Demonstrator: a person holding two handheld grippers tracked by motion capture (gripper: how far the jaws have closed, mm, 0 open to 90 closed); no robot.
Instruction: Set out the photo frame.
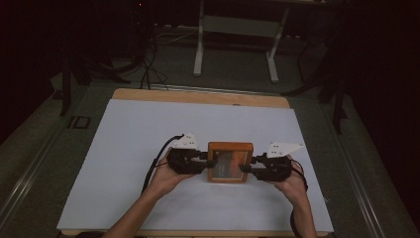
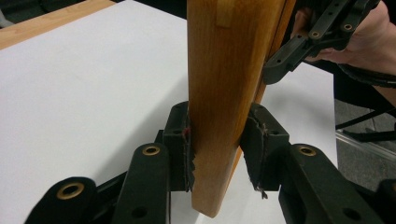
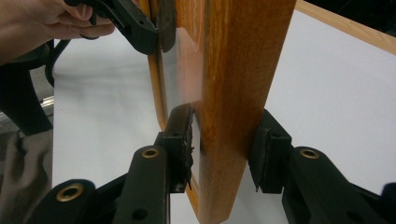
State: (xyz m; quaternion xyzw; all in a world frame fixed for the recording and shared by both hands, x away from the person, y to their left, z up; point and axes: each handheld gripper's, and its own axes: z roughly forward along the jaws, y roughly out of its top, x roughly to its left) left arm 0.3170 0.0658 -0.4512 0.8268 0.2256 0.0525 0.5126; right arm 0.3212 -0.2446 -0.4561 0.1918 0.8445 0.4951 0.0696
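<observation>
Two claws, left claw (image 1: 207, 161) and right claw (image 1: 249, 165), each clamp one wooden frame (image 1: 230, 162).

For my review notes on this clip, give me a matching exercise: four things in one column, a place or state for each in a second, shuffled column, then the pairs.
Things:
1. wooden frame
2. left gripper
3. right gripper
4. white sheet

Places or states:
A. covers the tabletop
B. clamped on the frame's left edge
C. held between both grippers, near the table's middle
D. clamped on the frame's right edge

Pairs: 1-C, 2-B, 3-D, 4-A
</observation>
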